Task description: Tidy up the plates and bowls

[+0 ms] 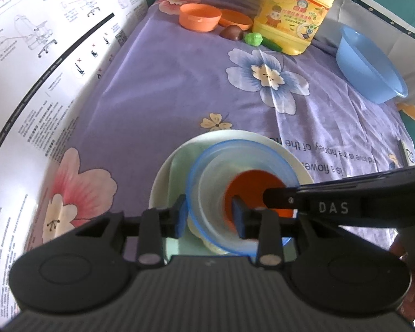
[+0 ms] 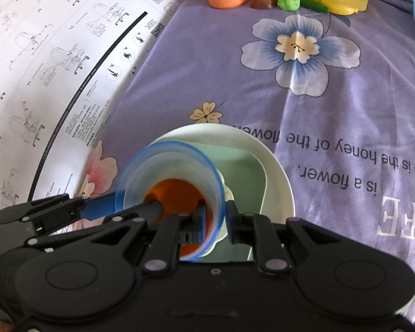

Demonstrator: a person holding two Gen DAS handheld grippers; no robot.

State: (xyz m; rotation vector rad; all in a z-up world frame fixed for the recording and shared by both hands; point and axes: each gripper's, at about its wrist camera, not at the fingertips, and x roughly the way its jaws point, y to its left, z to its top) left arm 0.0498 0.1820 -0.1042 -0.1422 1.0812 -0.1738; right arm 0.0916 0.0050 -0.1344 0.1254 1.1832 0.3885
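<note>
A clear bowl with a blue rim [image 1: 235, 182] [image 2: 177, 171] sits tilted on a white plate [image 1: 163, 182] [image 2: 276, 182]. An orange piece [image 1: 251, 185] [image 2: 174, 191] lies inside the bowl. My left gripper [image 1: 209, 215] straddles the bowl's near-left wall, one pad outside and one inside. My right gripper [image 2: 215, 221] straddles the wall on the other side. Both sets of jaws are closed onto the wall. In the left wrist view a finger of the right gripper [image 1: 279, 197] reaches in from the right. An orange bowl [image 1: 199, 16] and an orange plate [image 1: 235, 19] stand far back.
A purple flowered cloth [image 1: 179, 83] covers the surface. A white instruction sheet [image 1: 41, 55] lies on the left. At the back stand a yellow detergent jug [image 1: 296, 11], a brown toy [image 1: 232, 31] and a green toy [image 1: 253, 38]. A blue basin [image 1: 370, 66] sits far right.
</note>
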